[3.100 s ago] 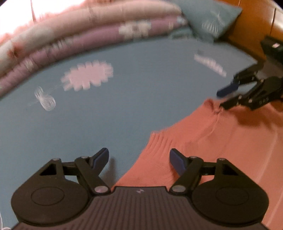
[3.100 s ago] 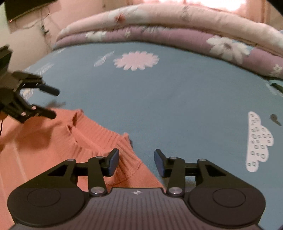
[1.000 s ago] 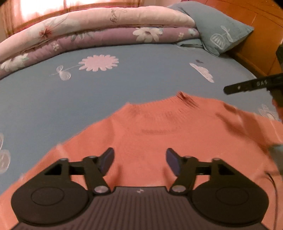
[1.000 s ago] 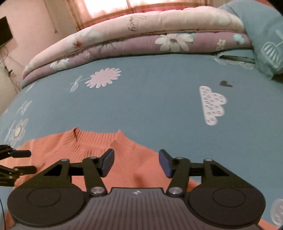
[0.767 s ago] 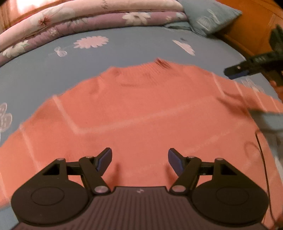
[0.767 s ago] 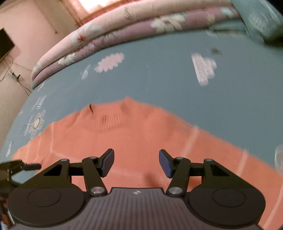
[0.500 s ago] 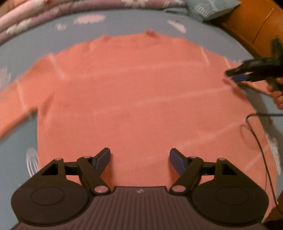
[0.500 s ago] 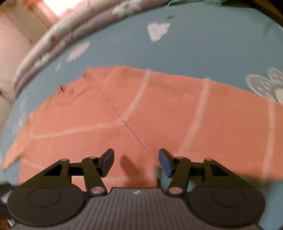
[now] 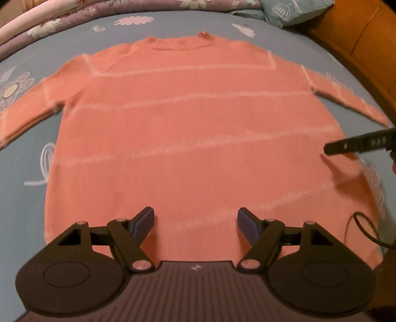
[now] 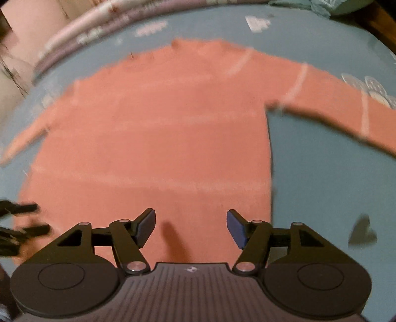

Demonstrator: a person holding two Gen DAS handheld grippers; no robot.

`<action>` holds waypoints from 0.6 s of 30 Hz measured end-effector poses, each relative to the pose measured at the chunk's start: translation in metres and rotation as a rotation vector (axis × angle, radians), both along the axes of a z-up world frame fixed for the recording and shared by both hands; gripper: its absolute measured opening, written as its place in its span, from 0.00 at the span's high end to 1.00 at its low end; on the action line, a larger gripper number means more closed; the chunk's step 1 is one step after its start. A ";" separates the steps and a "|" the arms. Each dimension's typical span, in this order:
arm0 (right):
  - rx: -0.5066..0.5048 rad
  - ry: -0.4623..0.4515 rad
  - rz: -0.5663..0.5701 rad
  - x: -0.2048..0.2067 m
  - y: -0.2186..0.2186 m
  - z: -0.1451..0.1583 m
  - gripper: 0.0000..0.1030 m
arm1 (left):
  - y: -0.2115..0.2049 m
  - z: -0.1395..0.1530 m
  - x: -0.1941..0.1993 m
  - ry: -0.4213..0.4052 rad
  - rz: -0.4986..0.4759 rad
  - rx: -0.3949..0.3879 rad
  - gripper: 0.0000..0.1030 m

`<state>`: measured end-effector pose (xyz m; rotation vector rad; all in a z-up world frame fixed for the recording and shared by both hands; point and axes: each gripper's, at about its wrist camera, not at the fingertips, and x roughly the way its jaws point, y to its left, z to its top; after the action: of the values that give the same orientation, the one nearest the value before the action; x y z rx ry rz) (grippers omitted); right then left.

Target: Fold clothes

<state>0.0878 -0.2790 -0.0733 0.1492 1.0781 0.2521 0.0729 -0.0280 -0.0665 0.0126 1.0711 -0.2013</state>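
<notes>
Both fingers of the left gripper (image 9: 195, 223) stand wide apart with nothing between them, blue pads over the lower part of the sweater (image 9: 188, 128). Right gripper (image 10: 190, 225) is the same: spread wide, empty, above the sweater's lower right part near its side edge.

One sweater, orange with thin pale stripes, lies flat on the blue bedsheet (image 9: 29, 163), collar away from both cameras, two sleeves spread out to the sides. Hem is hidden behind the gripper bodies in both views. In the left wrist view the left cuff is cut off by the frame edge, and the right sleeve end runs behind the other gripper's finger. That finger enters from the right edge, only a dark bar showing, its opening not readable from there. Right wrist view is motion-blurred: stripes smear, sheet prints are hard to make out, and the left gripper shows as blurry dark prongs at the left edge.

Two folded quilts (image 9: 37, 27) are stacked along the far side, one pillow (image 9: 294, 11) at the far right, a wooden bed frame (image 9: 354, 44) beside it. One thin black cable (image 9: 366, 230) loops at the lower right, partly cut off.
</notes>
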 end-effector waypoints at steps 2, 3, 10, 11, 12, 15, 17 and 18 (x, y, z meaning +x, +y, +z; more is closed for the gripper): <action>-0.025 0.000 0.015 -0.017 0.008 -0.003 0.26 | 0.001 -0.006 -0.011 0.015 -0.006 0.008 0.27; -0.037 0.000 0.023 -0.026 0.013 -0.005 0.22 | 0.002 -0.008 -0.017 0.016 -0.012 0.013 0.25; -0.046 -0.001 0.018 -0.066 0.026 -0.005 0.21 | 0.000 -0.006 -0.048 -0.005 -0.056 0.074 0.16; -0.028 0.003 0.007 -0.068 0.025 -0.007 0.20 | 0.001 -0.007 -0.050 -0.003 -0.045 0.067 0.16; -0.019 0.001 -0.008 -0.070 0.027 -0.008 0.18 | 0.002 -0.009 -0.051 0.002 -0.035 0.056 0.16; -0.033 -0.025 -0.025 -0.083 0.031 -0.010 0.14 | -0.002 -0.012 -0.061 -0.020 -0.033 0.058 0.12; -0.061 -0.031 -0.013 -0.088 0.037 -0.010 0.13 | -0.002 -0.012 -0.067 -0.023 -0.043 0.070 0.11; -0.078 -0.030 0.000 -0.089 0.039 -0.009 0.14 | -0.001 -0.011 -0.069 -0.020 -0.044 0.071 0.11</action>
<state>-0.0014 -0.2403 -0.0819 0.0754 1.0564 0.2116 0.0038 -0.0291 -0.0774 0.1020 1.0583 -0.2024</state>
